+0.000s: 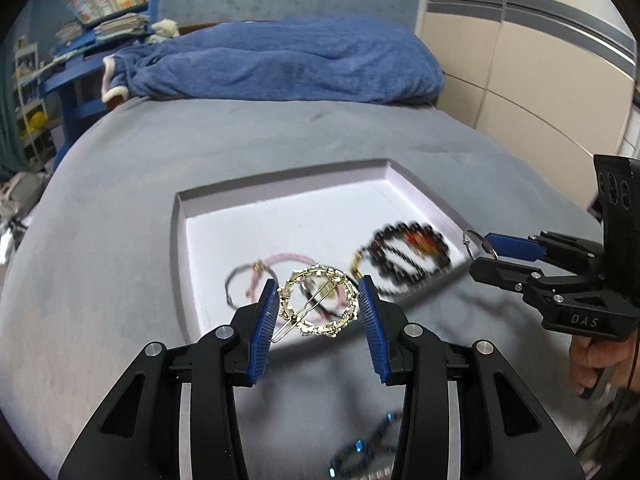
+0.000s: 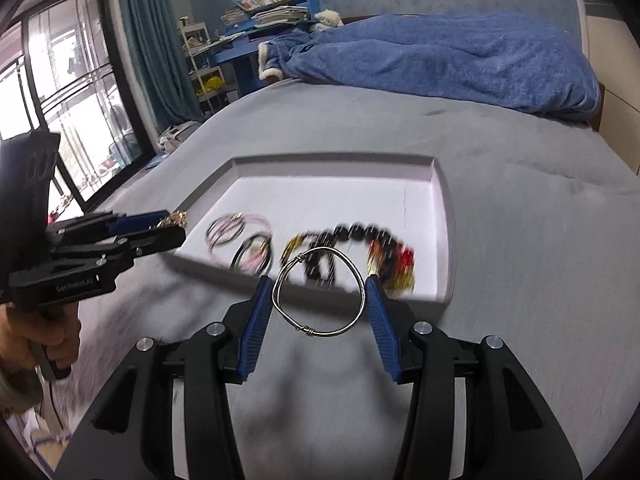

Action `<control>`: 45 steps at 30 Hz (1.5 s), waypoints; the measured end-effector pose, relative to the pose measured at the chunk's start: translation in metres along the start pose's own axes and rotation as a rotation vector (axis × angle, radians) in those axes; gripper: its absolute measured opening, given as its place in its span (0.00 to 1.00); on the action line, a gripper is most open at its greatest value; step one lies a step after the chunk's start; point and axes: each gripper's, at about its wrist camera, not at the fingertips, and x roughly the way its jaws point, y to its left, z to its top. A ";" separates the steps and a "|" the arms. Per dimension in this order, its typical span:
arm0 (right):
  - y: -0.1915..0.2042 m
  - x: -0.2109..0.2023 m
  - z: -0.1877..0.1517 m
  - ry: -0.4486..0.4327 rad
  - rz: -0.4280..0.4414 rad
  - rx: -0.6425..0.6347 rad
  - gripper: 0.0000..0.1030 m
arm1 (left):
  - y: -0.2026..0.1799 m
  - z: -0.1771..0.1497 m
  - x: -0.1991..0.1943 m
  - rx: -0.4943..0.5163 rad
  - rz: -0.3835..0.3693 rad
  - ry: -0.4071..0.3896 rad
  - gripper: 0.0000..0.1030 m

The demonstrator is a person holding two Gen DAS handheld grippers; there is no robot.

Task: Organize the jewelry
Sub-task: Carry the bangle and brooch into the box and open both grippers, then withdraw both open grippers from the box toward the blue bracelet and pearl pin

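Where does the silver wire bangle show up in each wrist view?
Left wrist view: far right, silver wire bangle at the right gripper tips.
Right wrist view: centre, bangle clamped between the blue pads.
Shared landmark: white tray behind it.

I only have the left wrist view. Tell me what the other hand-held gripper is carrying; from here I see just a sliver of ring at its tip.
Observer: The right hand-held gripper holds a plain silver wire bangle, pinched between its blue pads, with twisted wire wraps on it.
Operator: Say where it sits against the tray.
Observer: It hangs over the near rim of the white tray, about mid-rim, in front of the black bead bracelet.
Operator: Give me anything off to the left I can't see.
Observer: A large window with a teal curtain stands left of the bed. Your left hand-held gripper shows there too, its gold hair clip peeking out at the tray's left corner.
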 end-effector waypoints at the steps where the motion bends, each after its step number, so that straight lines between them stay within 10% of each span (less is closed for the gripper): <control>1: -0.002 0.003 0.003 -0.002 -0.001 0.006 0.46 | 0.002 0.003 0.004 -0.012 0.004 0.001 0.41; 25: -0.014 0.059 0.011 0.053 -0.123 -0.013 0.47 | 0.004 0.002 0.065 0.022 0.080 0.123 0.41; 45: 0.000 0.011 -0.025 -0.052 -0.079 -0.009 0.62 | 0.008 -0.023 0.021 -0.005 0.044 0.035 0.77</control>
